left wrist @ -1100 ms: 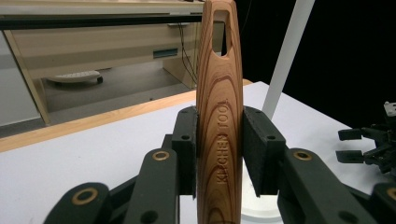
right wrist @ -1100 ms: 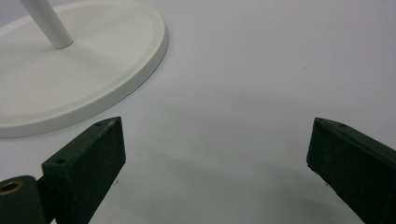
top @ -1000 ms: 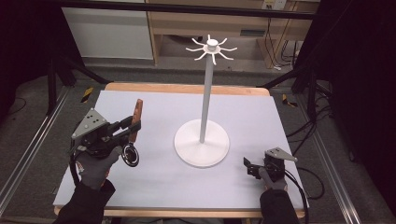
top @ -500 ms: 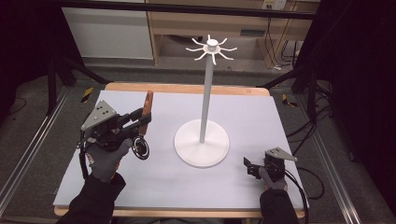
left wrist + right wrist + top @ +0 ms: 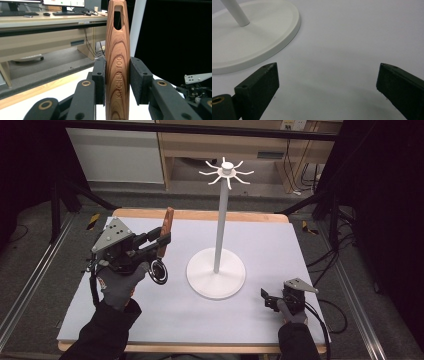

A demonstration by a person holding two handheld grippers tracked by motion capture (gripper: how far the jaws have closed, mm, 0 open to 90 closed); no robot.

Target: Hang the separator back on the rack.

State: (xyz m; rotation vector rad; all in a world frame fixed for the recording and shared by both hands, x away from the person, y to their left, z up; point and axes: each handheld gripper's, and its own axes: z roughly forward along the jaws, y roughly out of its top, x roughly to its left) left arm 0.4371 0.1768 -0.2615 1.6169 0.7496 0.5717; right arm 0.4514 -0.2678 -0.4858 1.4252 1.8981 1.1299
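Note:
A kitchen tool with a wooden handle and a round black head is held upright over the left of the table. My left gripper is shut on the handle. In the left gripper view the handle stands between the pads, and its hanging hole is at the top. A white stand has a round base, a tall pole and a crown of hooks. My right gripper rests open on the table right of the base, with nothing between its fingertips.
A pale mat covers the wooden table. Beyond its far edge stand a wooden desk and trailing cables. Black metal rails run along both sides. My other gripper lies low at the right of the left gripper view.
My left gripper has risen and moved right toward the stand, carrying the tool. The right gripper has stayed put.

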